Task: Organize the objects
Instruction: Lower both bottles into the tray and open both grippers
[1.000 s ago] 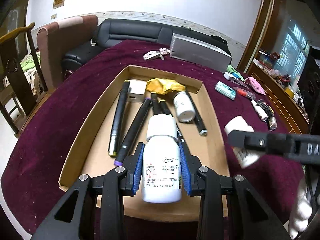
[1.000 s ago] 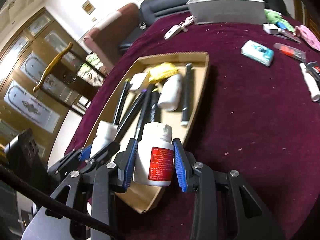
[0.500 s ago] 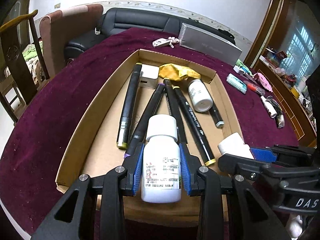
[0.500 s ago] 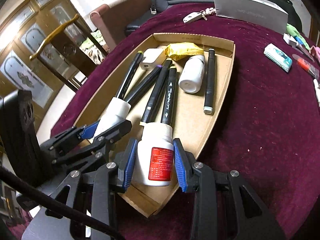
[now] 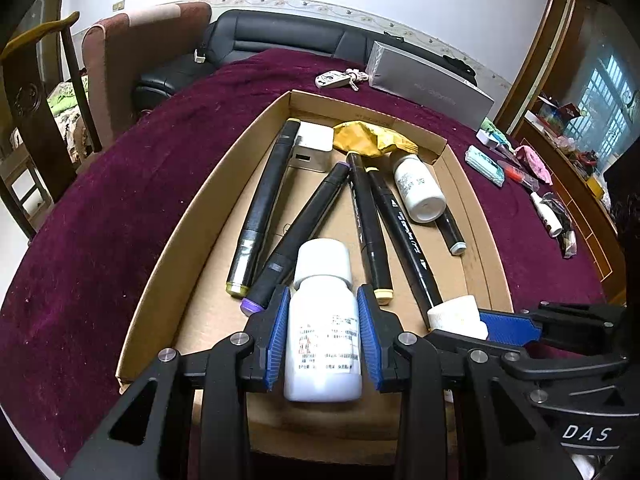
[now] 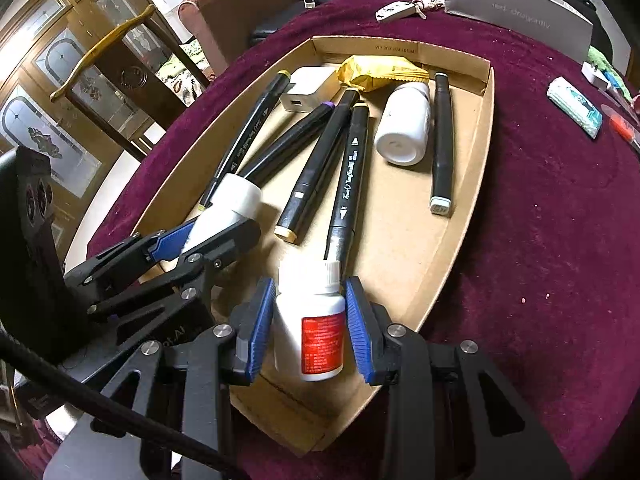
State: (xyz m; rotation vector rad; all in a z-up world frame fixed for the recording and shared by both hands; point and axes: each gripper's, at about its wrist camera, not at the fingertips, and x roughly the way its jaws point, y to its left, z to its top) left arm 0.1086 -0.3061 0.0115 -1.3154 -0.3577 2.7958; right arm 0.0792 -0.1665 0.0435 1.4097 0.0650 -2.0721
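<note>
Over the near end of the cardboard tray (image 5: pixel 160 288), the left claw (image 5: pixel 322 320) is clamped narrowly on a white pill bottle (image 5: pixel 322 344), and the right claw (image 6: pixel 307 322) likewise grips a red-labelled white bottle (image 6: pixel 316 332). Both bottles hang above the tray's bare near floor, short of the black markers (image 5: pixel 264 196) and the third bottle (image 5: pixel 418 190) lying toward the far end. Best to lower each bottle until it is near the cardboard before releasing, keeping the two claws apart and clear of the marker tips. The tray sits mid-desk on a maroon velvet cloth (image 5: pixel 100 220); a grey box (image 5: pixel 428 84) and keys (image 5: pixel 338 78) lie at the far edge, a black sofa (image 5: pixel 280 42) beyond.
</note>
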